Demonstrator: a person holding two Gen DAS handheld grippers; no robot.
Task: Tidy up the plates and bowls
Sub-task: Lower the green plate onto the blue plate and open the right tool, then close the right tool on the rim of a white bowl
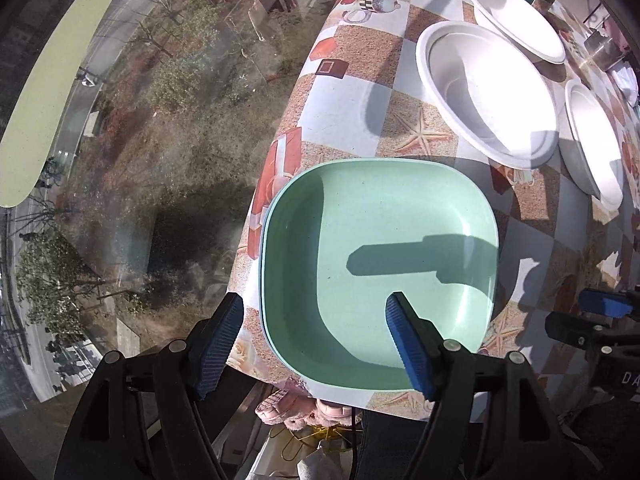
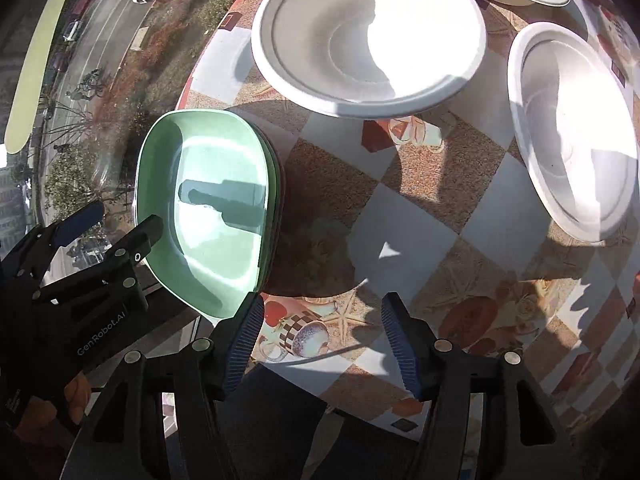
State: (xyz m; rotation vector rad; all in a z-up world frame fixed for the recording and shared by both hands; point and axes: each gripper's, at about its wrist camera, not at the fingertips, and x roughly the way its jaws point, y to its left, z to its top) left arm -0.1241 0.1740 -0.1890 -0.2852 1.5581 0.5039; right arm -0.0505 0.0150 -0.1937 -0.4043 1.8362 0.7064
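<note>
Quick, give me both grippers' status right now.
Left gripper: open, holding nothing, jaws straddling the near rim of the green plate.
Right gripper: open, empty, above the table.

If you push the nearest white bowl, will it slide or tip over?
The white bowl looks like thin molded paper, so it is probably very light and would slide easily on the smooth tablecloth. Its wide, low shape suggests it won't tip. A hard squeeze might bend its rim.

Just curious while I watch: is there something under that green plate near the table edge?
Yes. Under the green plate, a second plate's bluish rim peeks out along one side. Its body is covered, so whether more lie beneath cannot be told. The stack rests on the patterned table.
</note>
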